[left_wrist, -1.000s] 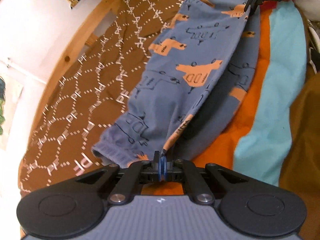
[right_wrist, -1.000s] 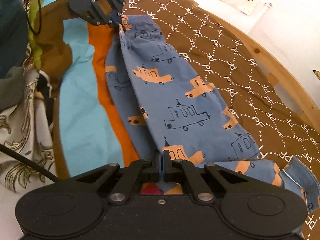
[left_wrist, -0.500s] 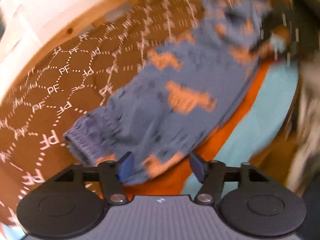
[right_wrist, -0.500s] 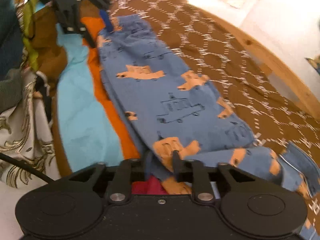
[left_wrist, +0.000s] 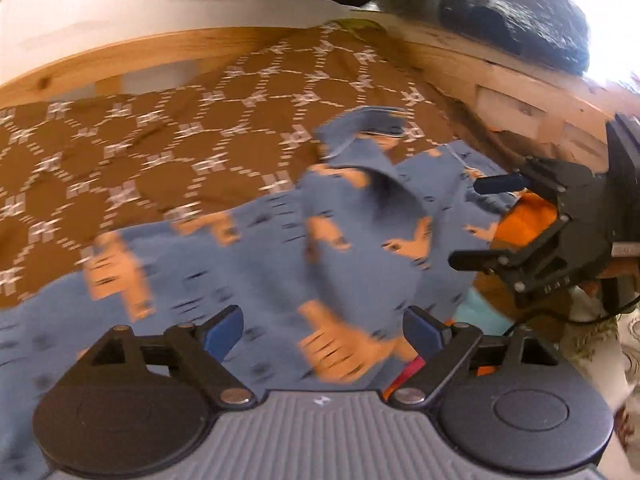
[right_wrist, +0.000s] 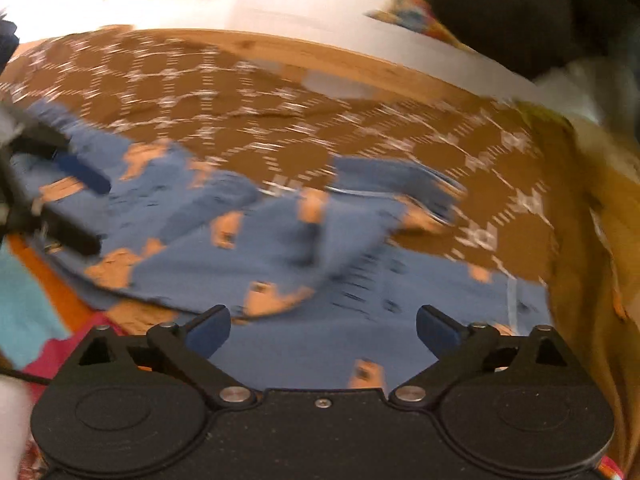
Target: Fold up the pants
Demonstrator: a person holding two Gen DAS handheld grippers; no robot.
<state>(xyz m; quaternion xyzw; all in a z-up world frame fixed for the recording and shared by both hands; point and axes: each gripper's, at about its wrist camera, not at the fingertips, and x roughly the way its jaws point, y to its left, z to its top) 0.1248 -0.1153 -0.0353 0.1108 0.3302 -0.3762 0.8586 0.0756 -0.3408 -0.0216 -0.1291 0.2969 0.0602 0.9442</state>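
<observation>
Blue pants (left_wrist: 360, 240) with orange vehicle prints lie rumpled across the brown patterned bedspread (left_wrist: 140, 152), blurred by motion. My left gripper (left_wrist: 324, 328) hovers over them with its jaws opening wide and no cloth pinched between the blue pads. The right gripper (left_wrist: 486, 220) shows at the right edge, spread apart beside the pants' end. In the right wrist view the pants (right_wrist: 320, 240) spread below my right gripper (right_wrist: 322, 328), whose jaws are opening with nothing gripped. The left gripper (right_wrist: 86, 208) appears at the left edge, open over the other end.
A wooden bed frame (left_wrist: 100, 64) runs along the far side under a white wall. An orange and teal striped blanket (right_wrist: 24, 304) lies at the near left. A dark shiny bag (left_wrist: 520, 8) sits beyond the frame's corner. A cable (left_wrist: 580, 316) trails by the right gripper.
Both grippers were shut on the pants' edge a second ago; both have let go and opened wide. Both views have swung and rolled, and the pants now lie looser and rumpled.
</observation>
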